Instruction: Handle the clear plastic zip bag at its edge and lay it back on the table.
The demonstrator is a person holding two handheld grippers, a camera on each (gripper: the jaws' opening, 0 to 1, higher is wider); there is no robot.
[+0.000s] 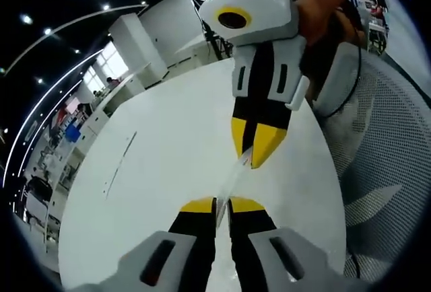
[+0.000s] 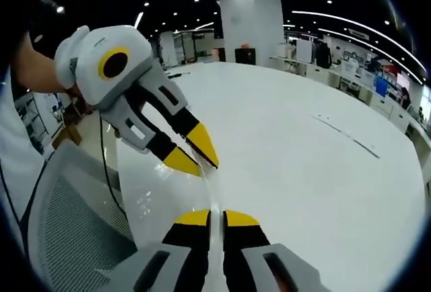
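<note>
Clear zip bag [image 1: 232, 177] (unlabelled) between 2 grippers

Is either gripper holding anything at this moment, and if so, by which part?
Both. The left gripper and the right gripper are each shut on an edge of the clear plastic zip bag, which stretches between them above the white table.

The clear plastic zip bag [image 1: 232, 177] is almost lost against the white table [image 1: 161, 171], its outline not to be traced, its ends hidden between closed jaws, while at nine o'clock distant figures and furniture [image 1: 74, 127] are too small to be made out.
</note>
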